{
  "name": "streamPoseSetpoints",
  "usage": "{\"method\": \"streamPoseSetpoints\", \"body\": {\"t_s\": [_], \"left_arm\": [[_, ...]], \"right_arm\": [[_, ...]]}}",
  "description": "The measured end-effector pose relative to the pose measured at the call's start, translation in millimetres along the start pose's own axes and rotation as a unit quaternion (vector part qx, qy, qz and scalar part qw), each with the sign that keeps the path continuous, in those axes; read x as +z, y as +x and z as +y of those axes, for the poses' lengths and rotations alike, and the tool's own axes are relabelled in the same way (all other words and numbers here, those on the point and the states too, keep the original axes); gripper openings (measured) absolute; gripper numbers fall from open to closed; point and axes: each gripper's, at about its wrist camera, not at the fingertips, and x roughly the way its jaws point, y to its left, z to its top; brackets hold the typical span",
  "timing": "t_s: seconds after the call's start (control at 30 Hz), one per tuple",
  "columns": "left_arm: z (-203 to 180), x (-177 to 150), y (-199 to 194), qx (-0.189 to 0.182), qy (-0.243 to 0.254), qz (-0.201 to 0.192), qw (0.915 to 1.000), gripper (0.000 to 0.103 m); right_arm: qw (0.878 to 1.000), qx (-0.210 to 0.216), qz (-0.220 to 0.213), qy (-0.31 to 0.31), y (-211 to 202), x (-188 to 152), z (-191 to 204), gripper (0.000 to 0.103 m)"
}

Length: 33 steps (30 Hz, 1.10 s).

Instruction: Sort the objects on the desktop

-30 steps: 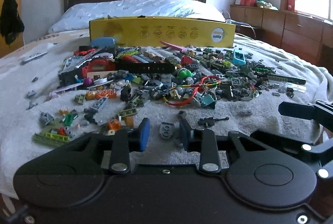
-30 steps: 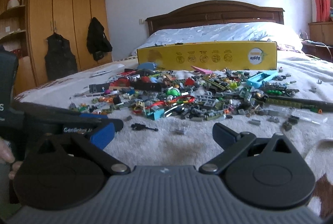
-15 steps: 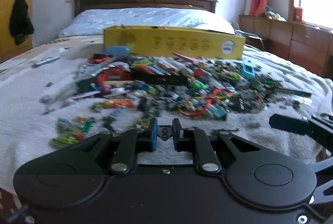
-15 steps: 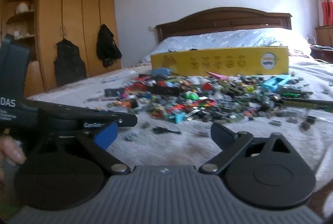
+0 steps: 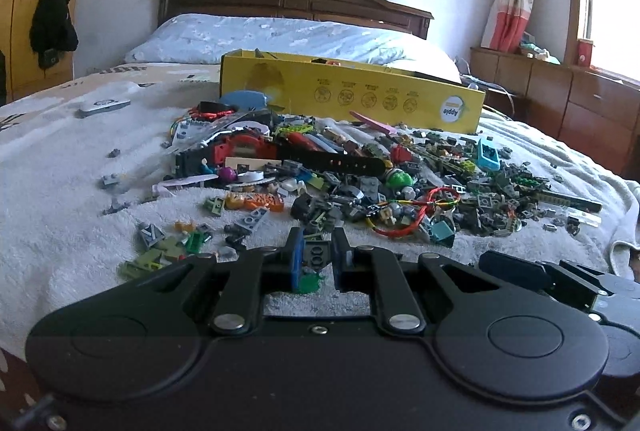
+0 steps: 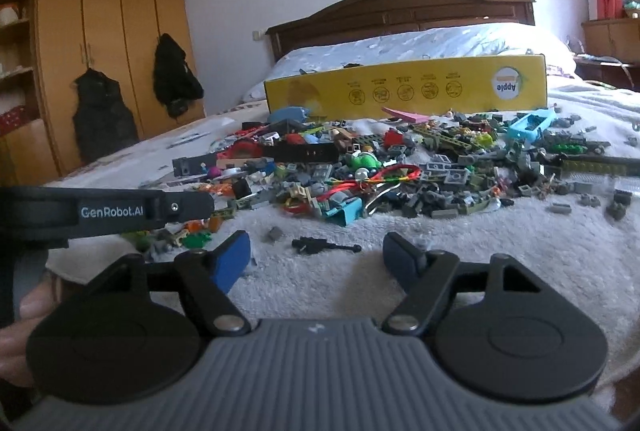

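A heap of small toy bricks and trinkets (image 5: 360, 175) is spread over a white towel on the bed, in front of a long yellow box (image 5: 352, 95). My left gripper (image 5: 316, 251) is shut on a small dark grey studded brick (image 5: 316, 255), held just above the towel at the heap's near edge. In the right wrist view the same heap (image 6: 400, 167) and yellow box (image 6: 404, 89) appear. My right gripper (image 6: 316, 259) has its jaws closing with nothing between the pads. A small black toy gun piece (image 6: 324, 246) lies on the towel just beyond its fingertips.
A grey remote-like item (image 5: 104, 106) lies on the bed at the left. A light blue tray piece (image 5: 488, 153) sits at the heap's right side. Wooden drawers (image 5: 580, 103) line the right wall, a wardrobe (image 6: 100, 51) the left. A hand (image 6: 24, 311) grips the left tool.
The left jaws have closed on the grey brick and lifted it slightly off the towel. The right jaws have narrowed and that gripper has come nearer to the black toy gun piece.
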Motion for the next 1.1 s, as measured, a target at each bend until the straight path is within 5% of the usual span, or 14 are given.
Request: {"method": "streamPoseSetpoints", "body": {"t_s": [0.2,0.33,0.73,1.1], "left_arm": [[4,-3,3,0.004,-0.008,0.008,0.9999,0.014],[4,-4,4,0.008,-0.007,0.011,0.9999,0.014],[-2,11,10,-0.001,0.000,0.005,1.0000,0.014],[-17,59,58,-0.014,0.006,0.005,0.9999,0.014]], "right_arm": [[0.999,-0.024,-0.004,-0.026,7,-4,11,0.064],[0.998,-0.050,-0.010,-0.038,9,-5,11,0.044],[0.997,-0.024,-0.039,-0.057,-5,9,5,0.044],[0.997,-0.022,-0.040,-0.067,14,56,-33,0.044]]}}
